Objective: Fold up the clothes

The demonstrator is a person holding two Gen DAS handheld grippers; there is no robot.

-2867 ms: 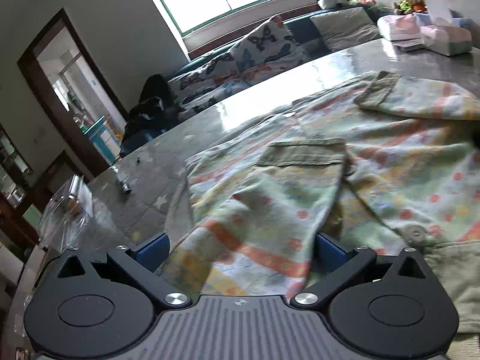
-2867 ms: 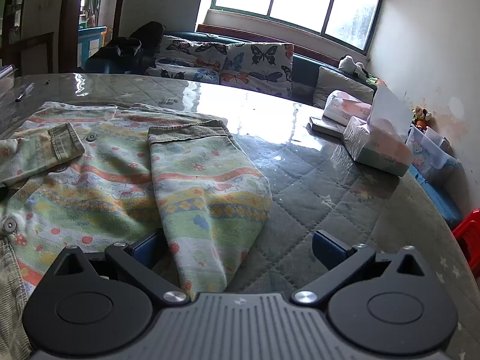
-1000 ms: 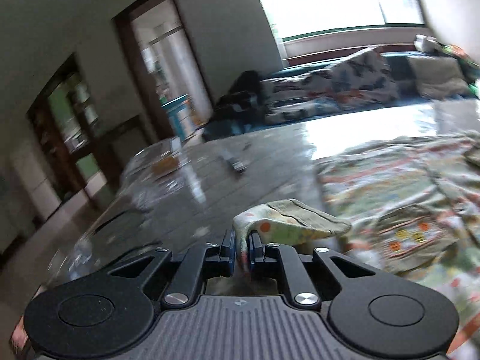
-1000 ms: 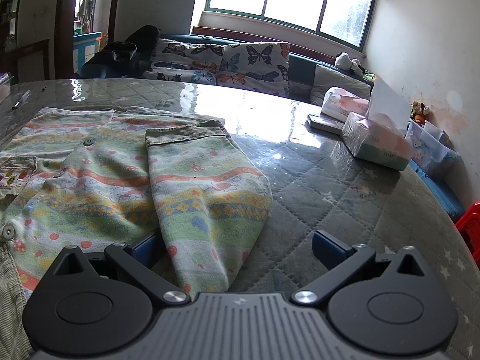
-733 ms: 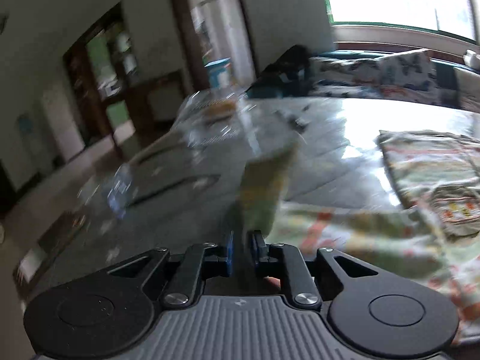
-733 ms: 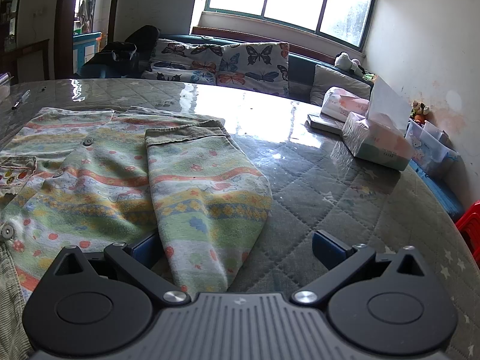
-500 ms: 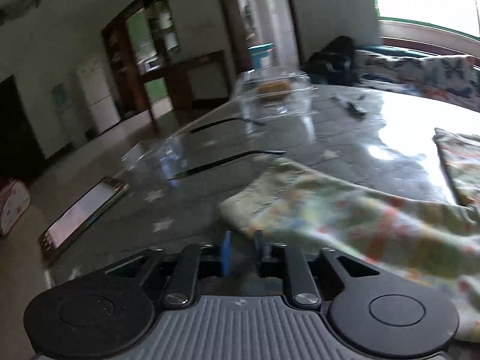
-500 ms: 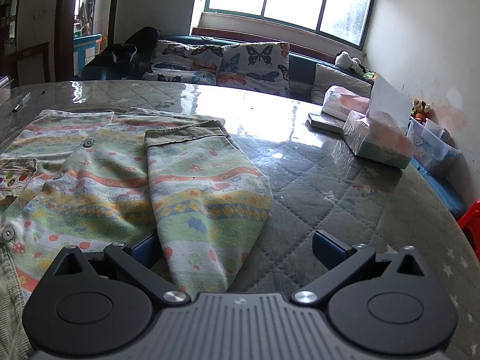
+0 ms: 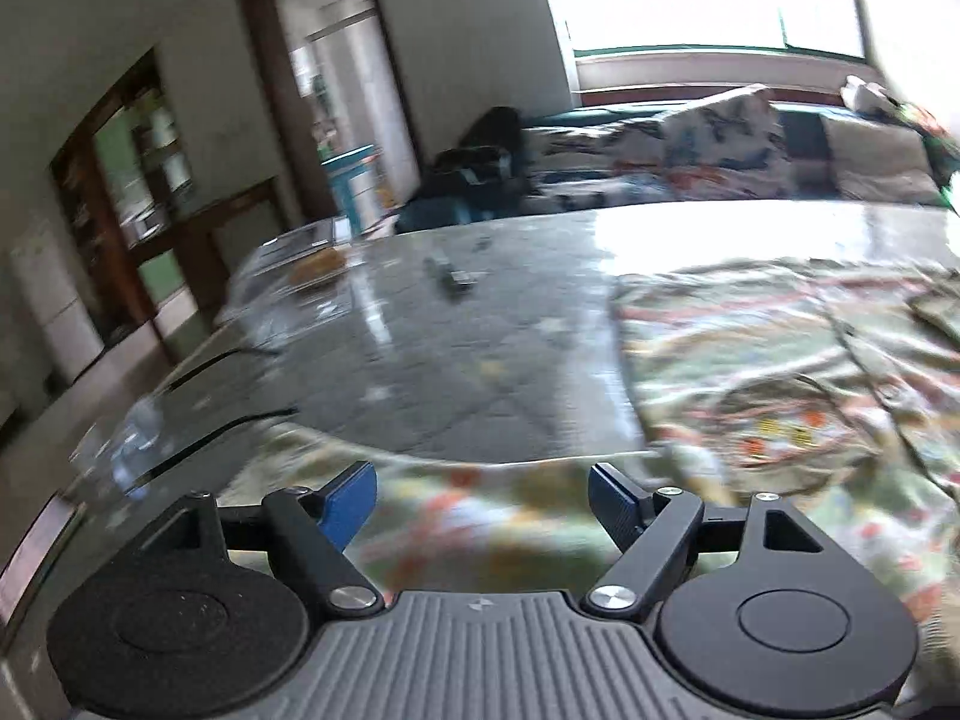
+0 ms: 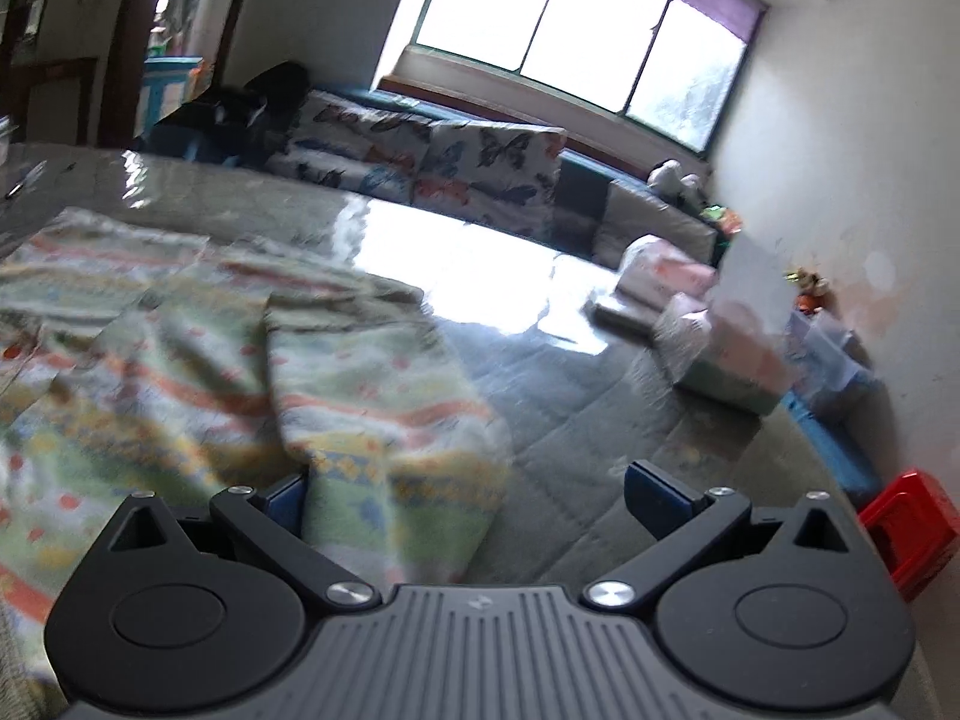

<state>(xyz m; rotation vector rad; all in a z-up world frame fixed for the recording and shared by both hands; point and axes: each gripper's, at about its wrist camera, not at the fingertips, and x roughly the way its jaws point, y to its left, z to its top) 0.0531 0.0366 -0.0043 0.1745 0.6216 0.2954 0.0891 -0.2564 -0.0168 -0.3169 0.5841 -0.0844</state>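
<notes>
A pale green child's jacket (image 9: 780, 372) with orange stripes and dots lies spread on the glass-topped table (image 9: 480, 312). Its left sleeve (image 9: 468, 516) stretches flat toward the table's left side and lies under my left gripper (image 9: 483, 498), whose jaws are opening with no pad pressing the cloth. In the right wrist view the jacket (image 10: 150, 372) shows its right sleeve (image 10: 384, 414) folded over the body. My right gripper (image 10: 462, 498) stands open above that sleeve's lower end, pads apart from the cloth.
A pen-like object (image 9: 450, 276) and a clear plastic box (image 9: 312, 264) lie on the table's far left. Tissue packs (image 10: 720, 348) stand at the right side. A red stool (image 10: 912, 522) sits beyond the right edge. A sofa with butterfly cushions (image 10: 456, 168) runs under the window.
My left gripper pulled the left sleeve out to the left, laid it flat and let it go, jaws spreading apart. The right gripper has tilted slightly over the folded right sleeve.
</notes>
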